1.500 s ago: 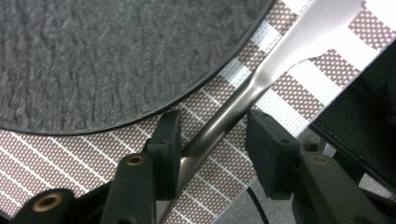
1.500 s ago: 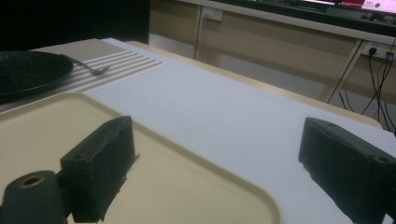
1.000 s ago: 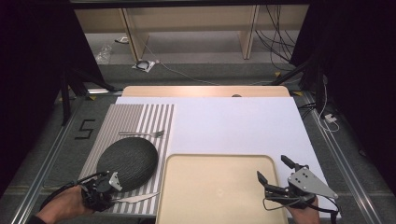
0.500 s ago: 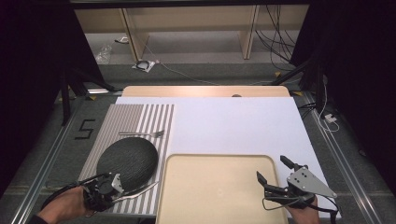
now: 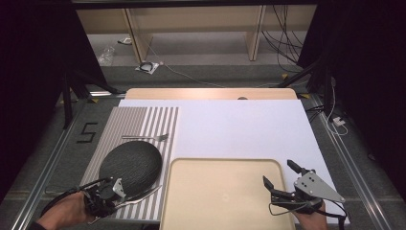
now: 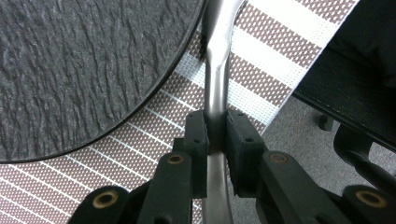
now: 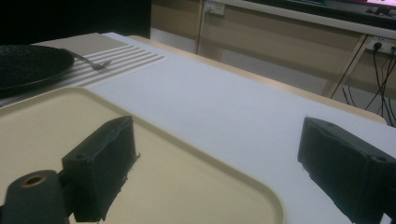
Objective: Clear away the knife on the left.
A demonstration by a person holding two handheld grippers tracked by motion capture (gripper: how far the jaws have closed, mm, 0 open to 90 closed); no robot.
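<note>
My left gripper (image 5: pixel 125 191) (image 6: pixel 215 126) is at the near left, by the front edge of the striped placemat (image 5: pixel 143 120). Its jaws have just been closing and now pinch the handle of a silver utensil (image 5: pixel 143 194) (image 6: pixel 217 74). The utensil runs rightward beside the dark slate plate (image 5: pixel 130 165) (image 6: pixel 84 70). At the near right, my right gripper (image 5: pixel 279 173) (image 7: pixel 219 154) stands open over the right rim of the beige tray (image 5: pixel 220 196) (image 7: pixel 46 121), with nothing between its fingers.
A fork (image 5: pixel 146 138) (image 7: pixel 93 62) lies on the placemat beyond the plate. A white cover (image 5: pixel 239 129) spreads over the table behind the tray. Past the placemat's near edge in the left gripper view there is grey floor and a dark chair.
The left jaws have closed on the utensil's handle. The utensil's far end has swung up toward the plate's rim. The right gripper has kept still.
</note>
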